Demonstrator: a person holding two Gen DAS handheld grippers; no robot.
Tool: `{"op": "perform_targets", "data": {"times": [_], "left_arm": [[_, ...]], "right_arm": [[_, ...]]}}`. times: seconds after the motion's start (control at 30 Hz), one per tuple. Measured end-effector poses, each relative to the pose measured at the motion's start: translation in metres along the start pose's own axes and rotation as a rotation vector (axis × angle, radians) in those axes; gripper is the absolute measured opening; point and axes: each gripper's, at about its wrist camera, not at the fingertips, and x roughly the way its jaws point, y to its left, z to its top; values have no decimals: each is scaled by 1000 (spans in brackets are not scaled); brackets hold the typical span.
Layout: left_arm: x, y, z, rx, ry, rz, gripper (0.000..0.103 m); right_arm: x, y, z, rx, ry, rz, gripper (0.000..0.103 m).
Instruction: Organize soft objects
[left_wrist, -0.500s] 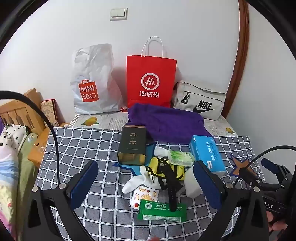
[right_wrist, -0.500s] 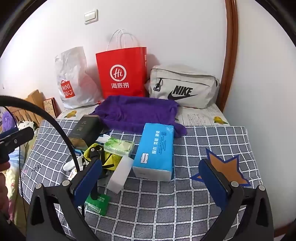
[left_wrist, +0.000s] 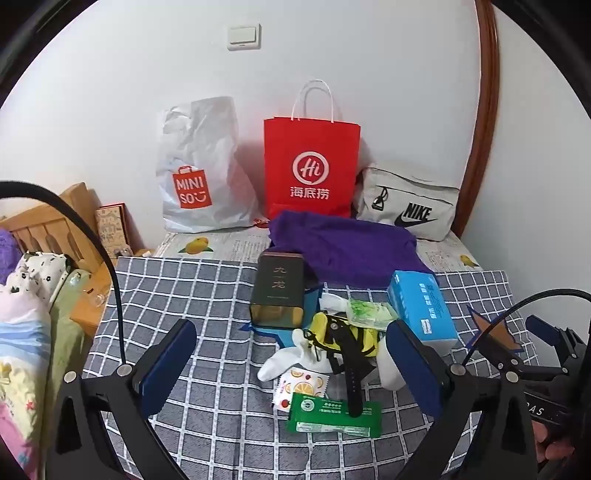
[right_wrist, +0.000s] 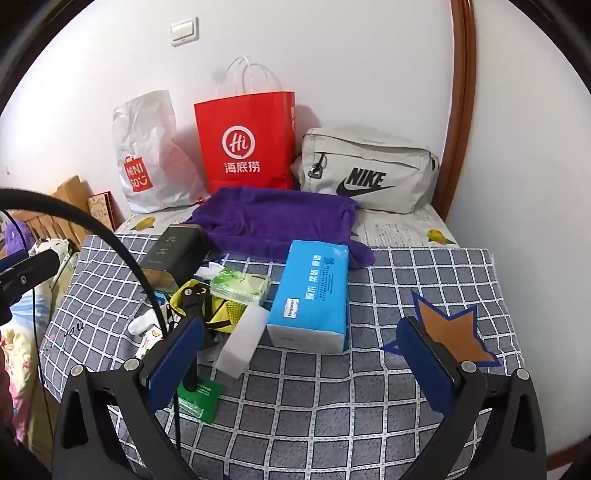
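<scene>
A pile lies mid-table on the checked cloth (left_wrist: 207, 288): a purple towel (left_wrist: 343, 247), a blue tissue pack (left_wrist: 421, 306), a white sock (left_wrist: 295, 358), a yellow mesh pouch with black straps (left_wrist: 347, 336), a green wipes pack (left_wrist: 334, 413) and a clear green packet (left_wrist: 369, 310). My left gripper (left_wrist: 291, 365) hovers open over the near side of the pile, nothing between its pads. The right gripper (right_wrist: 299, 354) stands open in front of the tissue pack (right_wrist: 314, 291), beside a white sponge block (right_wrist: 243, 339). The towel (right_wrist: 273, 218) lies behind.
A dark tin box (left_wrist: 277, 291) stands left of the pile. Against the wall lean a white Miniso bag (left_wrist: 195, 173), a red paper bag (left_wrist: 310, 166) and a grey Nike pouch (right_wrist: 369, 170). Bedding (left_wrist: 26, 332) and a wooden frame (left_wrist: 48, 221) lie at the left.
</scene>
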Motion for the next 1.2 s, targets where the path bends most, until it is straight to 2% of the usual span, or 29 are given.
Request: {"op": "perform_targets", "data": {"times": [0.33,1.2], "left_arm": [[-10,3,-3,19,-16,24,103],[-13,-4,-5,30,-15,25,103]], "right_arm": [[-6,7,4,-14,-8,12,103],[-8,11,5,-14,-13,32,103]]}}
